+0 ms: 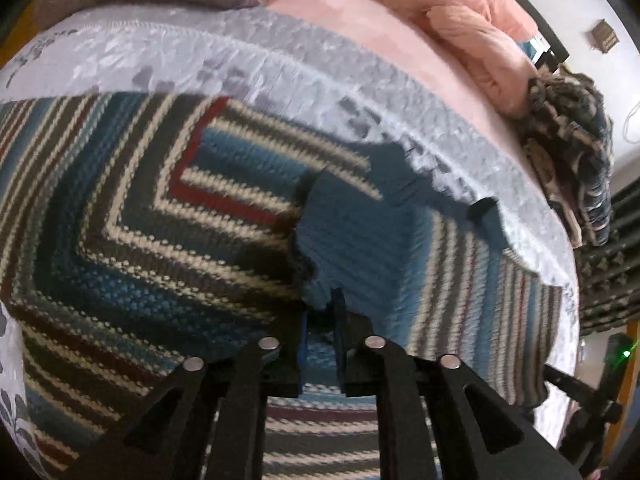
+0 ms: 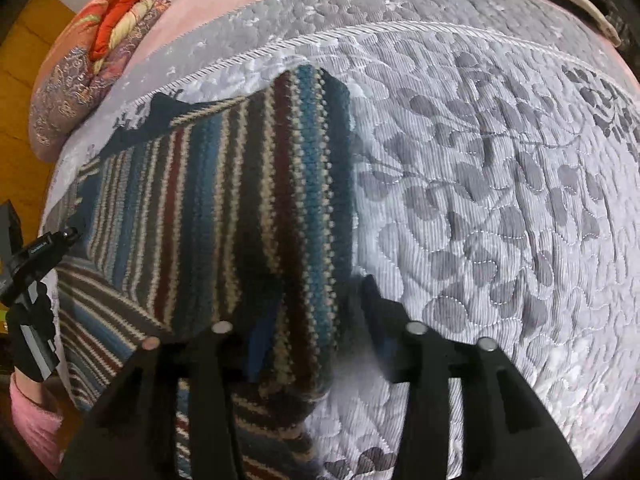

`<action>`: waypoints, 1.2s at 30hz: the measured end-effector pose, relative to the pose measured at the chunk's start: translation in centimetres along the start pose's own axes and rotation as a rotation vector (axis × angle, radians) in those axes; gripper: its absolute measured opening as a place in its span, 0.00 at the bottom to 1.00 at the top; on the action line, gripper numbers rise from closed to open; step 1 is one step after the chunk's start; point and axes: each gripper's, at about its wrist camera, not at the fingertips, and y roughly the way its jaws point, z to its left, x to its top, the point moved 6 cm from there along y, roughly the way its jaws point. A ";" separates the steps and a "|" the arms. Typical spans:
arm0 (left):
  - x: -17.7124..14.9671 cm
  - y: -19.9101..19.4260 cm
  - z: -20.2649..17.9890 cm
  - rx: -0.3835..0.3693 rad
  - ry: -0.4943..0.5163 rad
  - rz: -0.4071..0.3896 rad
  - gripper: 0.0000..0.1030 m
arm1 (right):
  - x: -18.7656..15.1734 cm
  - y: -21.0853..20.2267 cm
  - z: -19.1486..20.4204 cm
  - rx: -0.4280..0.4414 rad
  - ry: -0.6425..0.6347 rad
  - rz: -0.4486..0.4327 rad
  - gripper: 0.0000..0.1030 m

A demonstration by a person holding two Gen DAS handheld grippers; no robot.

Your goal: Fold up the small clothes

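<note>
on the grey quilted mat (image 2: 500,184) with its leaf pattern lies the striped knit sweater (image 1: 132,216), in bands of teal, cream, dark grey and maroon; it is the landmark for all else.

left wrist view: to the far left of the sweater, the mat's leafy edge shows. the sweater fills the middle, its stripes turning at angles around a squared patch. at the sweater's near edge the left gripper (image 1: 322,312) has its two black fingers drawn close together on a plain teal fold of the knit, which stands up between them; the jaws are clenched on the sweater. beyond the sweater's far edge runs the mat's corded border, then a pink sheet (image 1: 360,28). up and right of the sweater sits a bunched pink blanket (image 1: 472,20), and farther right a heap of dark patterned clothes (image 1: 576,152).

right wrist view: left of the sweater a black-gloved hand (image 2: 28,336) with a pink sleeve holds the other gripper's handle at the sweater's left edge. above and left of the sweater lies a folded orange and floral quilt (image 2: 92,48). the sweater covers the left half of the mat, its right edge a thick folded band running toward the camera. the right gripper (image 2: 316,320) stands at that band: the band rises between its spread fingers, yet whether they press it i cannot tell. right of the sweater the mat lies bare.
</note>
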 end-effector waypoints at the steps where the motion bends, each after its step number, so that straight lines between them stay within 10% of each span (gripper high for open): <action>1: 0.0 -0.1 0.1 -0.003 0.005 0.003 0.17 | 0.0 0.2 -0.1 0.002 0.003 0.001 0.45; 12: 2.6 -6.3 -1.7 -0.005 0.020 -0.167 0.32 | 2.5 -5.6 4.9 0.055 -0.049 -0.126 0.43; 23: -1.1 -0.4 -4.4 0.019 0.130 -0.015 0.35 | -0.2 0.5 9.5 0.051 -0.121 0.031 0.42; 36: -1.5 0.9 -3.8 0.000 0.139 -0.013 0.34 | -0.9 3.0 8.8 0.017 -0.122 0.029 0.41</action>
